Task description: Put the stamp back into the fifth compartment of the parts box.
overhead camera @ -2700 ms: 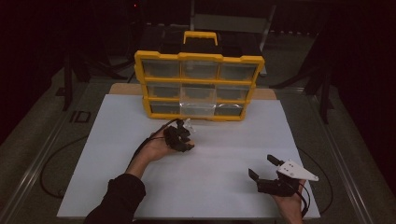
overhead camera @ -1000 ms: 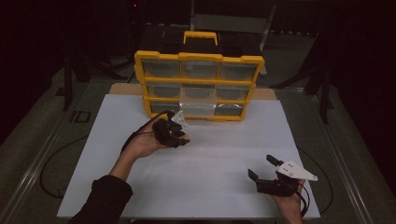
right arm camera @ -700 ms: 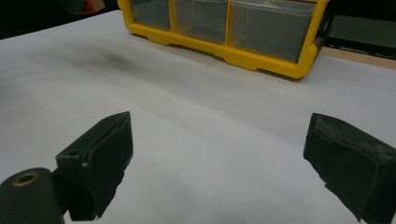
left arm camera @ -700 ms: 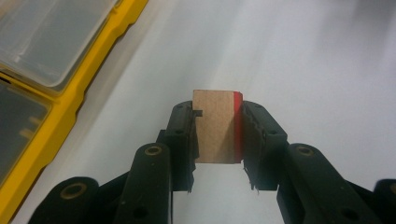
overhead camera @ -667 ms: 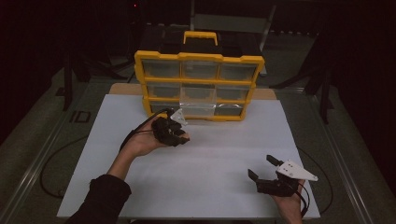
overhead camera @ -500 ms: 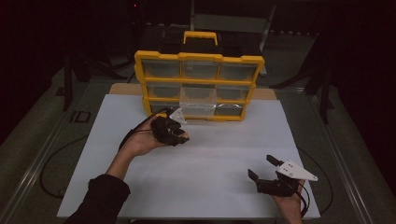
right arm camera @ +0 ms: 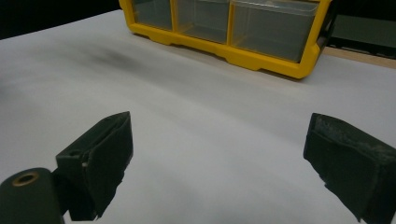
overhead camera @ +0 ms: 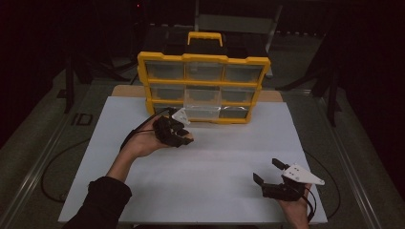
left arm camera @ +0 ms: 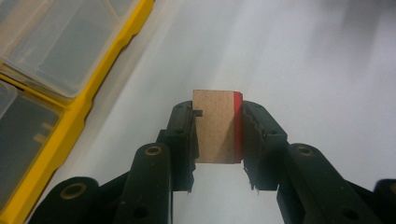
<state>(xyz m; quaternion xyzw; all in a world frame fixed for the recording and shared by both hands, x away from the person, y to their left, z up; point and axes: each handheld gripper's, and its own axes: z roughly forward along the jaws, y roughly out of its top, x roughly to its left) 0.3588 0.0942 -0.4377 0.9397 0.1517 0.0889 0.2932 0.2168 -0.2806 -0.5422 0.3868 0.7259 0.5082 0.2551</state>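
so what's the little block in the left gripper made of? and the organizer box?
Block: looks like cardboard or fibreboard, matte tan with fine speckles, one edge red, possibly painted or taped. It is clamped in the left gripper. Organizer box: seemingly plastic, a glossy yellow moulded frame around clear, see-through drawers.

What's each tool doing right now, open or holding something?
Left tool: closed on a small brown block with a red edge.
Right tool: open, holding nothing.
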